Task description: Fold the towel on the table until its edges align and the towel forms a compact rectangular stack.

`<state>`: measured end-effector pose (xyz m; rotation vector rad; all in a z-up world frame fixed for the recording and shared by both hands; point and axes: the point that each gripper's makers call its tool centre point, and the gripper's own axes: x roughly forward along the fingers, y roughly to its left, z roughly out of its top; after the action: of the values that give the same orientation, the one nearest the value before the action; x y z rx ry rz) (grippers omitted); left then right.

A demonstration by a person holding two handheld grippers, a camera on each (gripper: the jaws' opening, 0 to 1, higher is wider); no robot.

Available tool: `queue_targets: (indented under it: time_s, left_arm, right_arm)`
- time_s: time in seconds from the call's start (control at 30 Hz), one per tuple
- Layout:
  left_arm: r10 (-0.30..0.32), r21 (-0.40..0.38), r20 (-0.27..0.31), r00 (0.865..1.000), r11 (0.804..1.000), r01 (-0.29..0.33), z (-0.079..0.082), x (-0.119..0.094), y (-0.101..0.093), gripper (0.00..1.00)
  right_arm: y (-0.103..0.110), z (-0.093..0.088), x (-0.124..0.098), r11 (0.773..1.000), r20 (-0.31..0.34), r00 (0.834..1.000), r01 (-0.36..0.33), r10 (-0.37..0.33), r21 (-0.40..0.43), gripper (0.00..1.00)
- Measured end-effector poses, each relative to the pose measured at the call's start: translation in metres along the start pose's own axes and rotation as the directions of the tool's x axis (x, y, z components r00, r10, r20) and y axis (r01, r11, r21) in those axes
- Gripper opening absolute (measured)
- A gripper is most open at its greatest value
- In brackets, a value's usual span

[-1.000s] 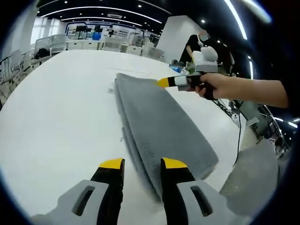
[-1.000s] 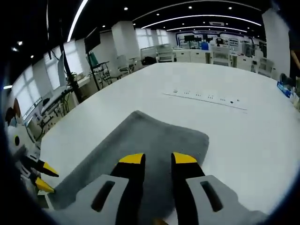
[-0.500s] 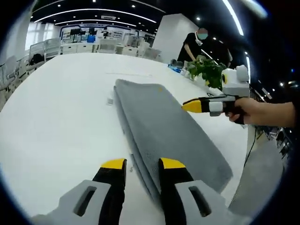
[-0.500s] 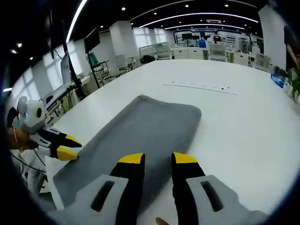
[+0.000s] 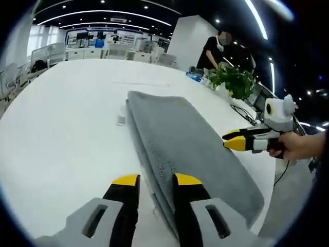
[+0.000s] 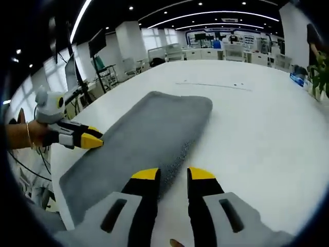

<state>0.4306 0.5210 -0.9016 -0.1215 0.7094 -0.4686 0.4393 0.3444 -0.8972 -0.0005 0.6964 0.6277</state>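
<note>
Left gripper (image 5: 150,179): yellow-tipped jaws a narrow gap apart, gripping nothing; poised over the near end of the towel's folded edge, apparently to check or pinch it.
Right gripper (image 6: 174,174): jaws likewise slightly parted and empty, held just off the opposite long edge (seen from the left gripper view (image 5: 230,140), it hovers beside the towel, clear of it).
Grey terry towel (image 5: 187,141): lies folded into a long layered strip, flat on the table, edges roughly aligned.
White table (image 5: 61,118): broad bare surface, leaving room for a further fold.
Judgement: another lengthwise fold likely remains.
</note>
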Motion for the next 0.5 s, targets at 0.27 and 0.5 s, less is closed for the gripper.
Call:
queue_targets:
  time_s: [0.27,0.5]
  left_arm:
    - [-0.006,-0.006,-0.009,1.0,1.0,0.006,-0.001,0.011,0.001,0.18]
    - [0.02,0.03,-0.005,1.0,0.999,-0.02,0.0,0.013,-0.001,0.13]
  right_arm:
    - [0.007,-0.006,0.006,0.999,-0.009,0.999,-0.039,0.039,0.033,0.11]
    - [0.006,-0.007,0.01,0.998,-0.02,0.999,-0.046,0.047,0.048,0.05]
